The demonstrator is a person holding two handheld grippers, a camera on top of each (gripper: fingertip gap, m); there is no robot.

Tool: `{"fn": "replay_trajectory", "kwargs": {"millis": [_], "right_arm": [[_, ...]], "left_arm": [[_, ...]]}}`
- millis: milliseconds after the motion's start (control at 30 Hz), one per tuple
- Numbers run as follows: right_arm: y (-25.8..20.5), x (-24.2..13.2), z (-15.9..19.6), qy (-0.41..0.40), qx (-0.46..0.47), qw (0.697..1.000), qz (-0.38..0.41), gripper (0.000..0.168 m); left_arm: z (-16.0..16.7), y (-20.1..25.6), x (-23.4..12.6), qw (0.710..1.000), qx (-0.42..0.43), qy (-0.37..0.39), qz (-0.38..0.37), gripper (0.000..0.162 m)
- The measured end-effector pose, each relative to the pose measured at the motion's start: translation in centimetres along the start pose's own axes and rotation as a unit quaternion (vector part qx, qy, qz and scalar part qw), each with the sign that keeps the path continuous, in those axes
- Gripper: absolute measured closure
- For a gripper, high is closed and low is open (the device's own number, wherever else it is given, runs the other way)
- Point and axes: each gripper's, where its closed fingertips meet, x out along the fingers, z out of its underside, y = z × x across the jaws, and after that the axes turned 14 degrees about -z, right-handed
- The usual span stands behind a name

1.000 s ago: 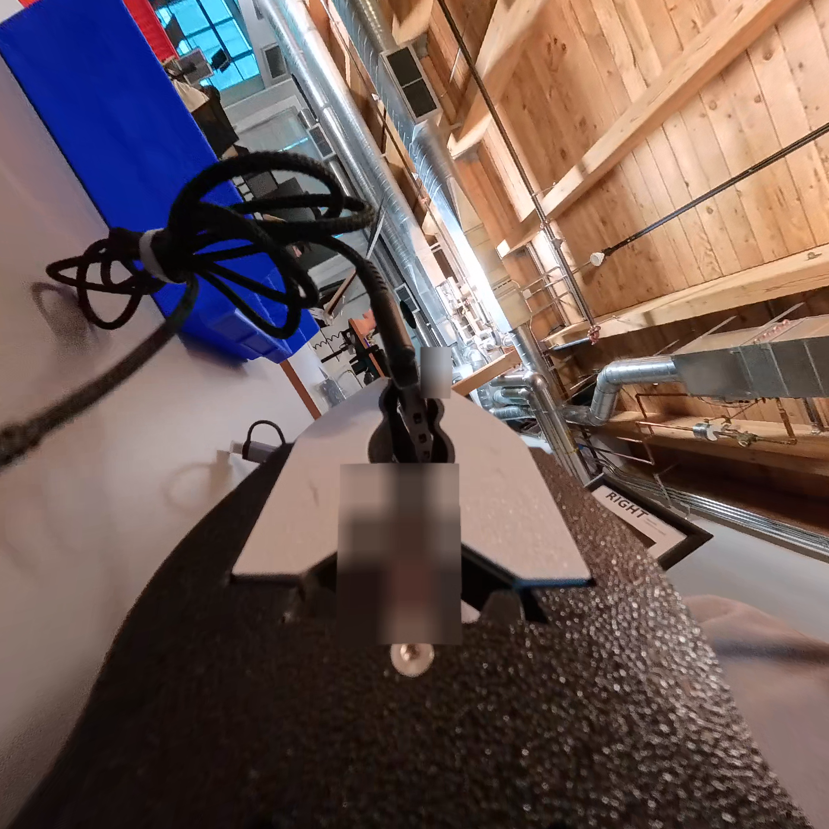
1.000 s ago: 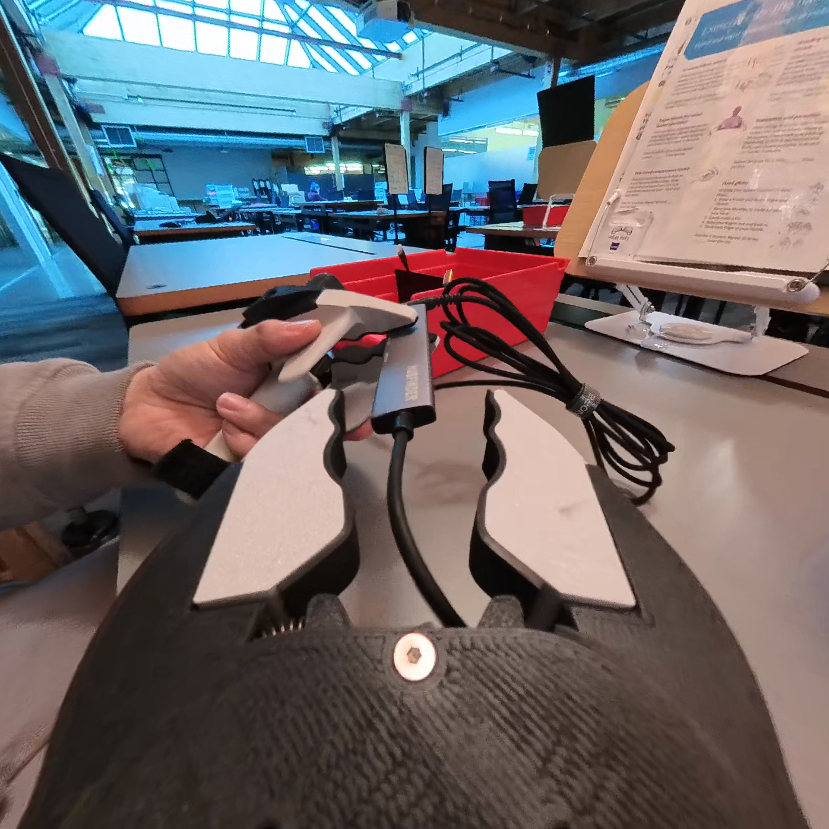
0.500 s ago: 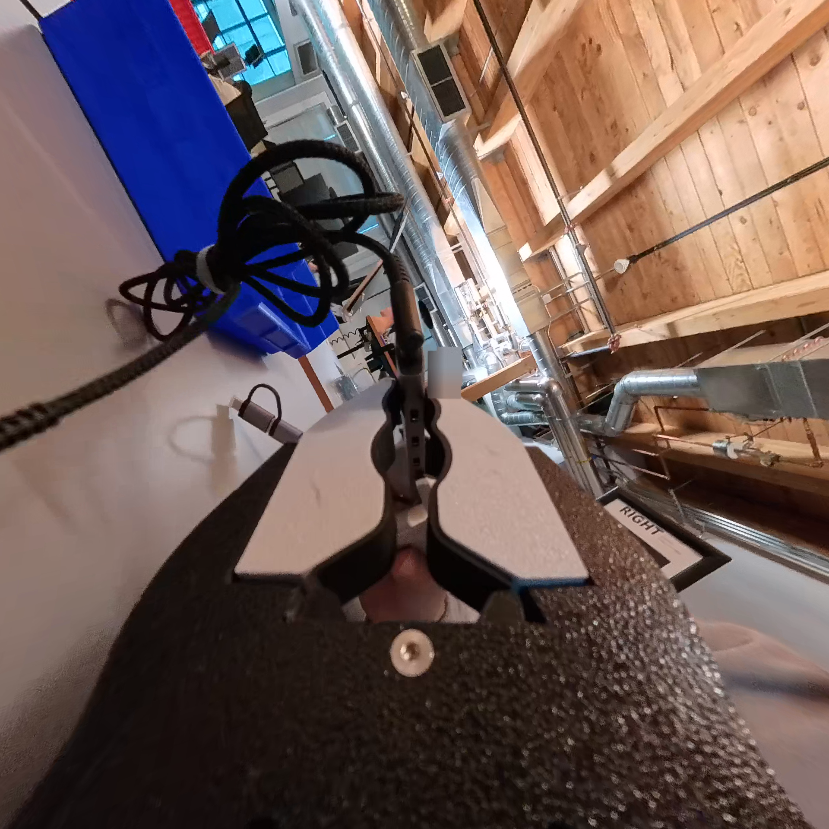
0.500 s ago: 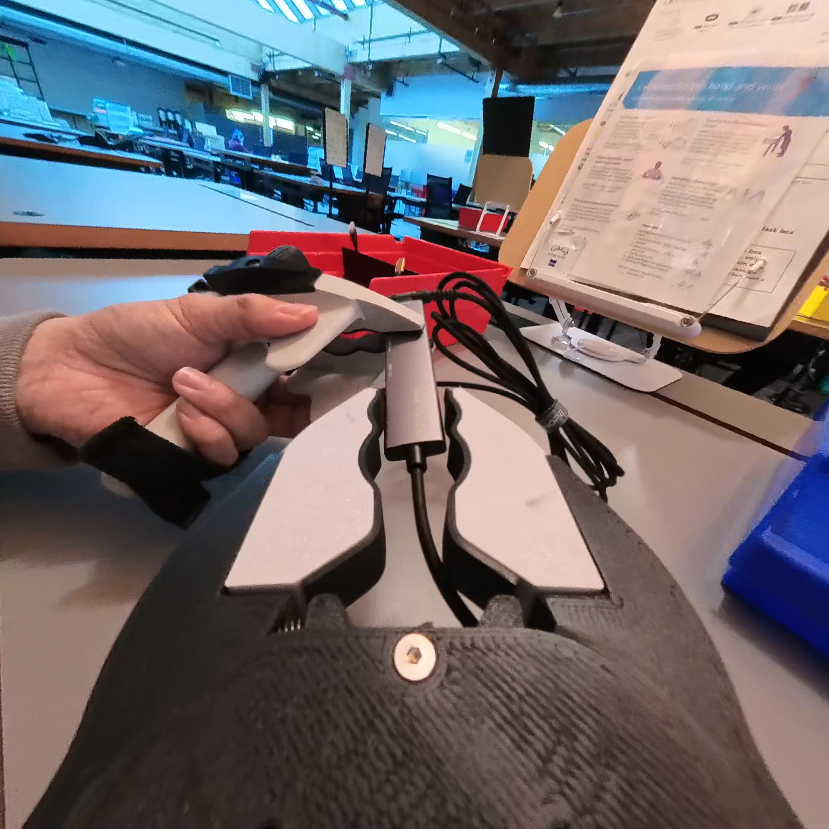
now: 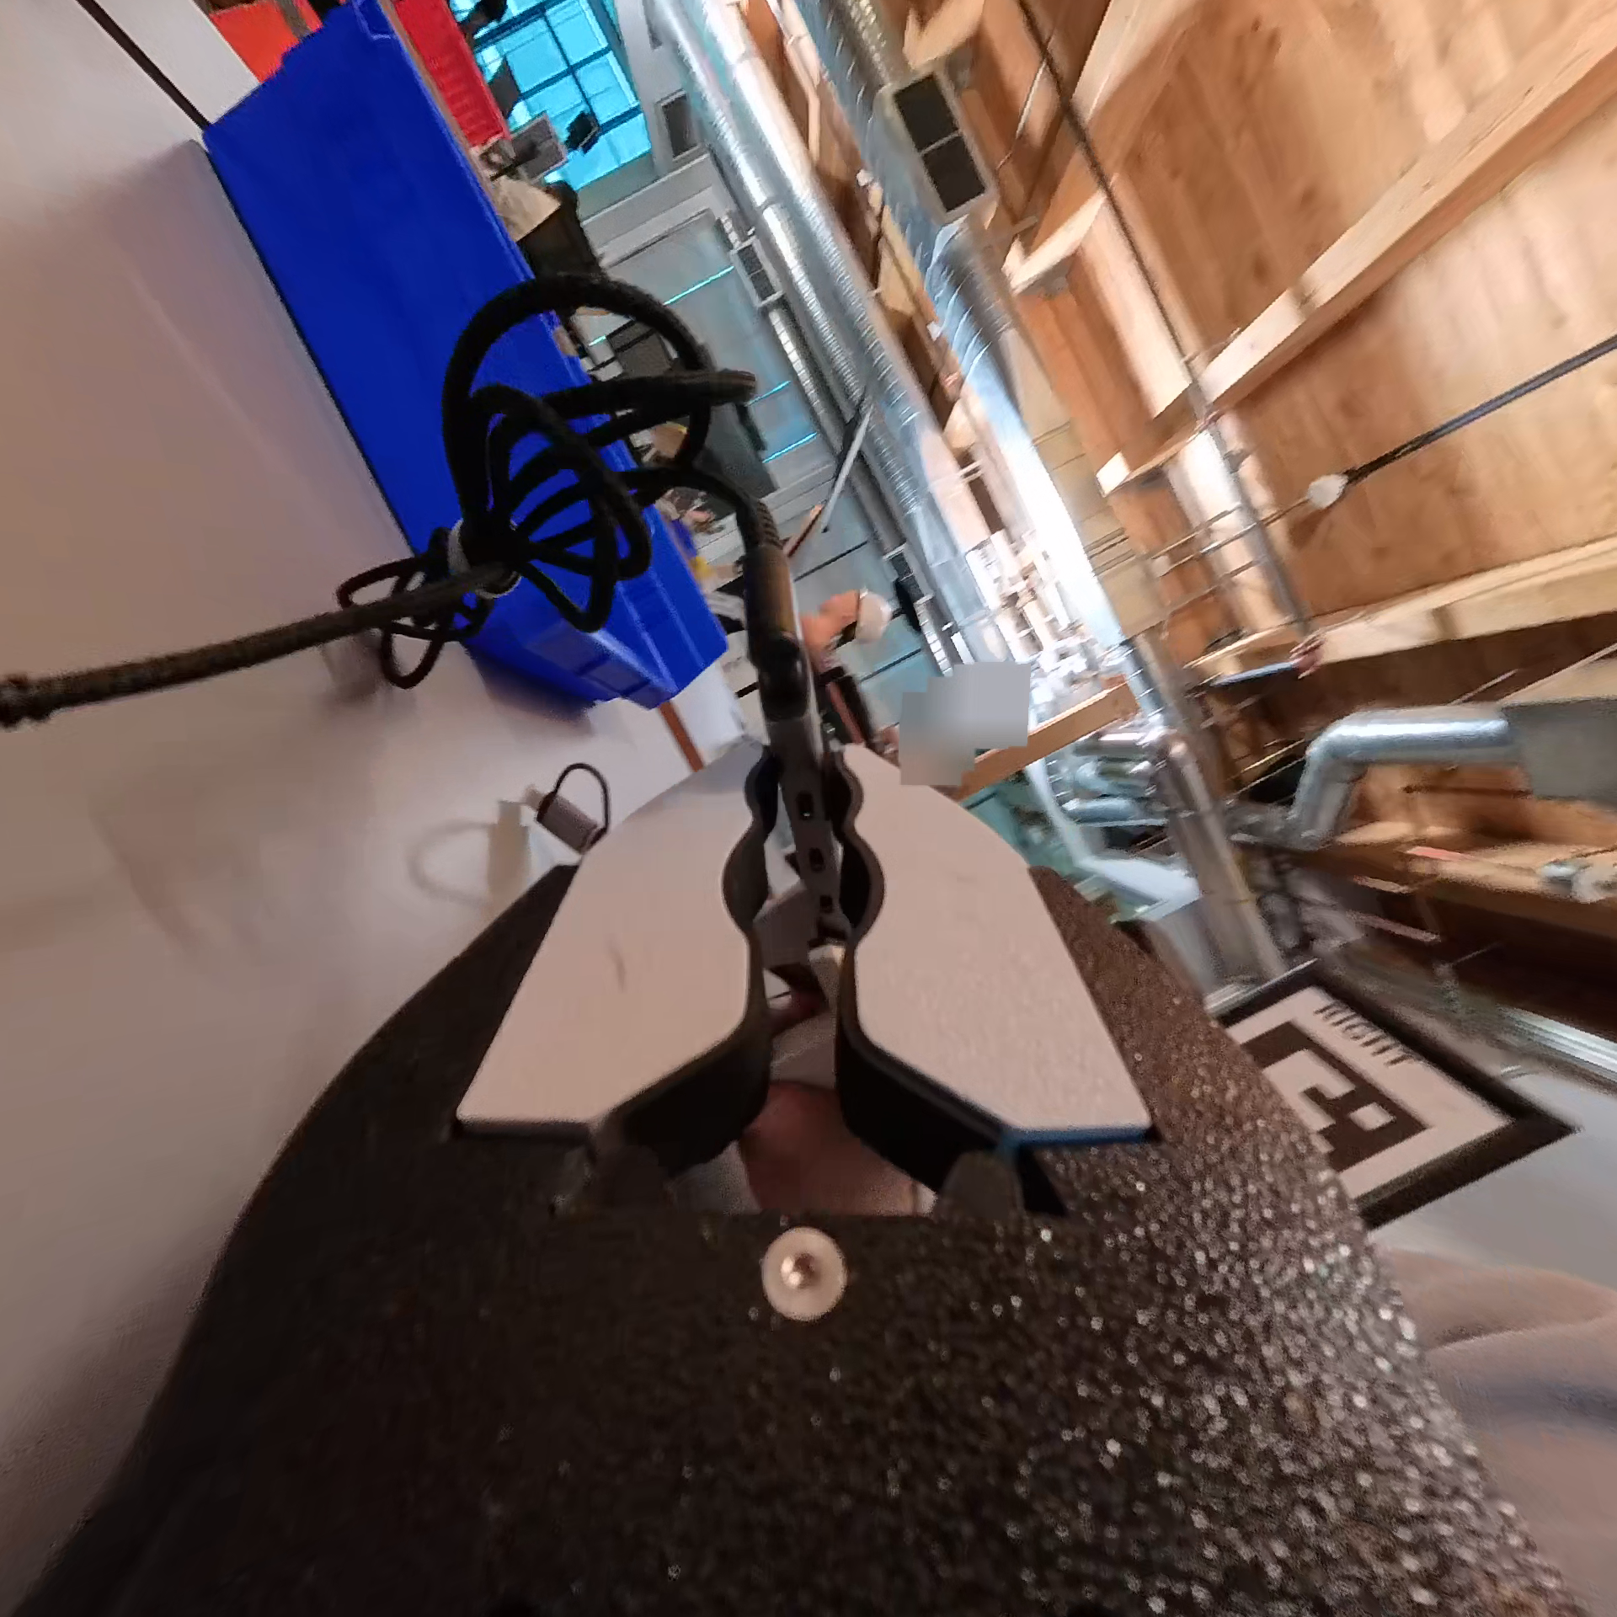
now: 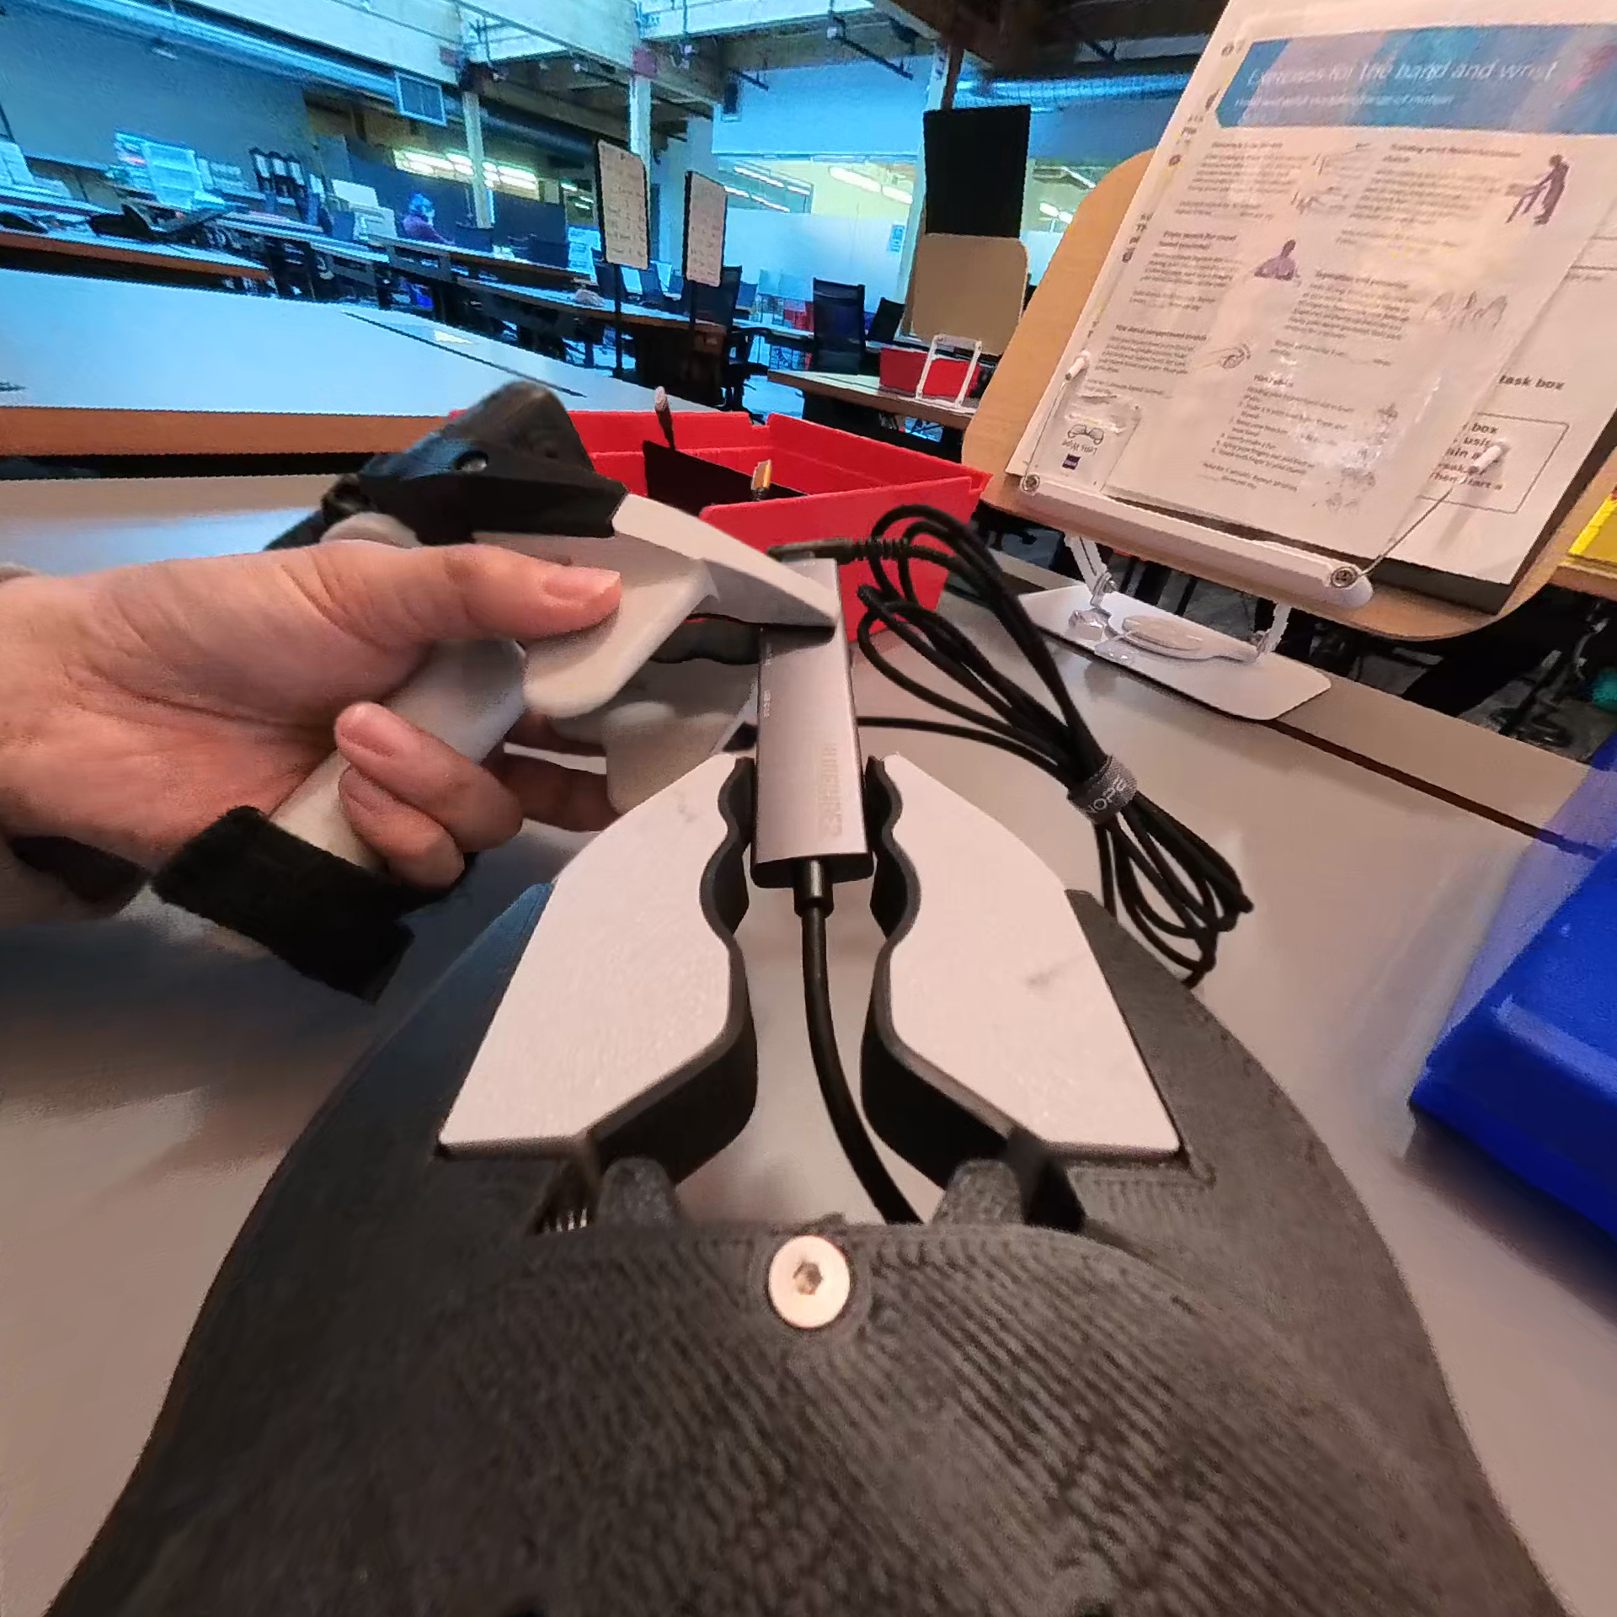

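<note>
Since one second ago the right gripper has closed: its fingers stood wide apart around the grey hub, and now they clamp its near end, where a short black lead leaves it. The left gripper is clenched on the far end of the same hub – in the right wrist view its grey fingers pinch the bar from the side, held by a hand. So the hub is lifted above the grey table, held at both ends.

A bundled black cable, tied with a strap, is plugged into the far end and hangs onto the table beside a red bin; a blue bin stands to the right.

I judge that both grips should stay firm and in line, without twisting – the hub is thin and smooth, and the cable's weight pulls on one end.
</note>
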Motion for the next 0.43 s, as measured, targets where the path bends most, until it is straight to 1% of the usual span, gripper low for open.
{"fn": "replay_trajectory", "kwargs": {"millis": [67,133,200,267,333,367,433], "right_arm": [[0.5,-0.4,-0.2,0.016,0.016,1.0,0.007,0.143],[1.7,-1.0,-0.4,0.043,0.06,0.997,0.018,0.143],[2.9,-1.7,-0.5,0.07,0.107,0.992,0.023,0.143],[3.6,-2.1,-0.5,0.081,0.128,0.988,0.023,0.143],[3.7,-2.1,-0.4,0.086,0.139,0.986,0.017,0.143],[3.7,-2.1,-0.4,0.086,0.142,0.986,0.014,0.143],[3.7,-2.2,-0.4,0.089,0.146,0.985,0.012,0.143]], "left_arm": [[0.2,0.0,-0.1,0.998,0.064,-0.008,-0.024,0.145],[-0.1,0.5,-0.5,0.989,0.142,-0.008,-0.038,0.136],[-0.6,1.5,-1.2,0.974,0.221,-0.015,-0.05,0.134],[-1.9,2.4,-2.5,0.953,0.294,-0.011,-0.071,0.131],[-4.4,1.8,-4.4,0.923,0.356,0.0,-0.145,0.131],[-6.0,0.8,-5.8,0.901,0.386,0.0,-0.199,0.131],[-9.7,-2.0,-9.1,0.839,0.437,0.001,-0.324,0.131]]}}
